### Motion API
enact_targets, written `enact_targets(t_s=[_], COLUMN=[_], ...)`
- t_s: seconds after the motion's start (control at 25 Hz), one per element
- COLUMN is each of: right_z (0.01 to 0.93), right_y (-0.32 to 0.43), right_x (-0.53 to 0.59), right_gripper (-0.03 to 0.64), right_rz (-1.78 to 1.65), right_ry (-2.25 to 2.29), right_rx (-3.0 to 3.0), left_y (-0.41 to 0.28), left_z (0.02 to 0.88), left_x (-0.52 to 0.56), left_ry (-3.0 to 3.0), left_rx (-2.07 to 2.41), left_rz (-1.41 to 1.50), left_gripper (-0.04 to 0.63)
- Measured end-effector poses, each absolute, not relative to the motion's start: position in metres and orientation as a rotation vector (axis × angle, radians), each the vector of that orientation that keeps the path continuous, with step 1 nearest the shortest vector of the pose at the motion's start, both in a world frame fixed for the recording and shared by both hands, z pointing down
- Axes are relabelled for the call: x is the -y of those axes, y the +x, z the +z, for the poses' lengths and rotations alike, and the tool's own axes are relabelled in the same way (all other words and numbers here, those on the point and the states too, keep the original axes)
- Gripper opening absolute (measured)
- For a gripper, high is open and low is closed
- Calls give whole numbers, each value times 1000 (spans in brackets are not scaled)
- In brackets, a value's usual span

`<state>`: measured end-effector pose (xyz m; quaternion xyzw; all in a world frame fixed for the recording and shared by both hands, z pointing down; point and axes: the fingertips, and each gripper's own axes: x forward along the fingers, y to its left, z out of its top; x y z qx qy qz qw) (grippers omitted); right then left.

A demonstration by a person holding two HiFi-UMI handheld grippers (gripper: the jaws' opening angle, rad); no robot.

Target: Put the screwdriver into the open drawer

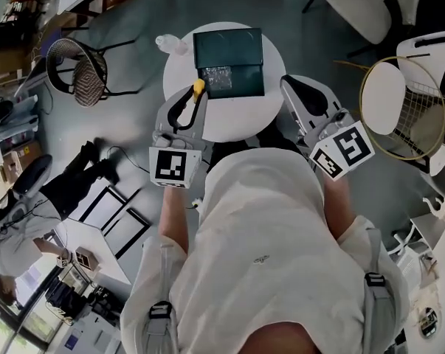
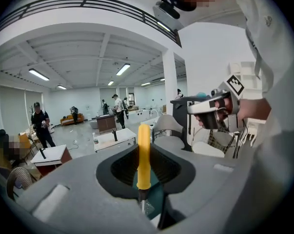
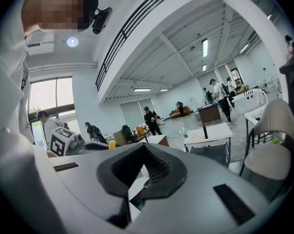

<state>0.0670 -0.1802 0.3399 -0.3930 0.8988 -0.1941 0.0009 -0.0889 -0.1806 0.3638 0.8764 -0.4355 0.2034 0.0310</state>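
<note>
The left gripper [image 1: 190,99] has its jaws closed on the screwdriver [image 2: 144,155], and the yellow handle pokes out past the jaw tips. It hangs over the near left edge of the round white table [image 1: 179,68]. A dark green drawer box [image 1: 228,50] sits in the middle of the table, and a clear bottle [image 1: 170,44] lies at the far left edge. The right gripper [image 1: 296,93], its jaws together on nothing, is at the near right edge.
</note>
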Motion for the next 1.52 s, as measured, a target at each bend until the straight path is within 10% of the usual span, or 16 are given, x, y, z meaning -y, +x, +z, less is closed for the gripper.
enact_targets(t_s=[1.52], right_z=[402], right_y=[82], right_x=[124], right_gripper=[6], right_rz=[-872], right_ry=[-1537], right_rx=[-2850], left_y=[-35], left_z=[647], left_x=[181], left_ry=[2845], left_rx=[446], left_rz=[1891], left_gripper=[78])
